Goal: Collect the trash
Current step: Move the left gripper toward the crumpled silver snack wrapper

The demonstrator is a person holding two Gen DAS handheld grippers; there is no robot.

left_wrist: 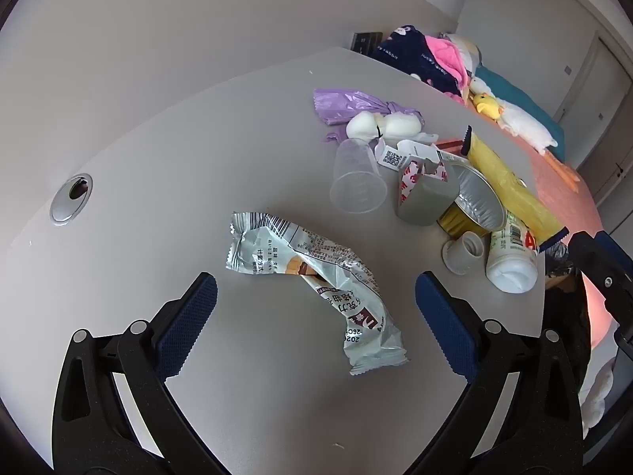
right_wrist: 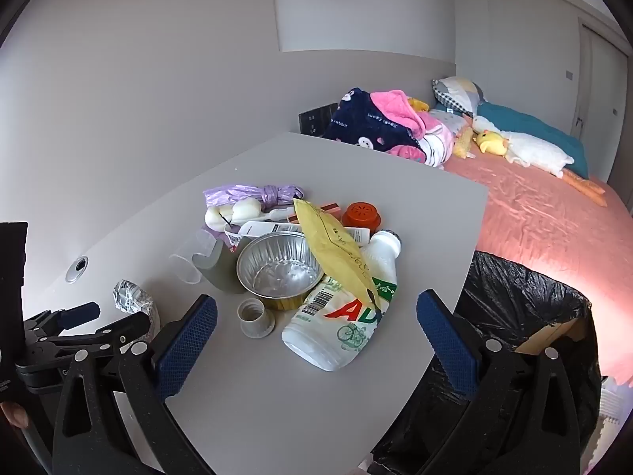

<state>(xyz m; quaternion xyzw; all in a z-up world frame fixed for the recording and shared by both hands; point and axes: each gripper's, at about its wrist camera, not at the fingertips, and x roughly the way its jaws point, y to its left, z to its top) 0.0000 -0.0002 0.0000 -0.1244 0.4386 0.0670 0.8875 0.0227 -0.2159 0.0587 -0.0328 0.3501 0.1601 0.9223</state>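
Observation:
A crumpled silver snack wrapper [left_wrist: 316, 277] lies on the grey table [left_wrist: 158, 150], between and just beyond the fingers of my open left gripper [left_wrist: 316, 301], which hovers above it. Farther right lies a heap of trash: a clear plastic cup [left_wrist: 356, 182], a foil bowl [right_wrist: 279, 273], a yellow bag [right_wrist: 336, 249], a white bottle [right_wrist: 340, 316] on its side and a small white cap [right_wrist: 255, 316]. My right gripper [right_wrist: 316, 316] stands open over the bottle's near end, touching nothing. The left gripper [right_wrist: 79, 328] also shows at the right wrist view's left edge.
A bin lined with a black bag [right_wrist: 526, 304] stands off the table's right edge. A purple bag [right_wrist: 249, 194], white tissue wads [right_wrist: 233, 213], an orange lid [right_wrist: 360, 213] and a tape roll [left_wrist: 423, 202] lie in the heap. A cable grommet [left_wrist: 71, 198] sits left. A bed [right_wrist: 554, 217] lies behind.

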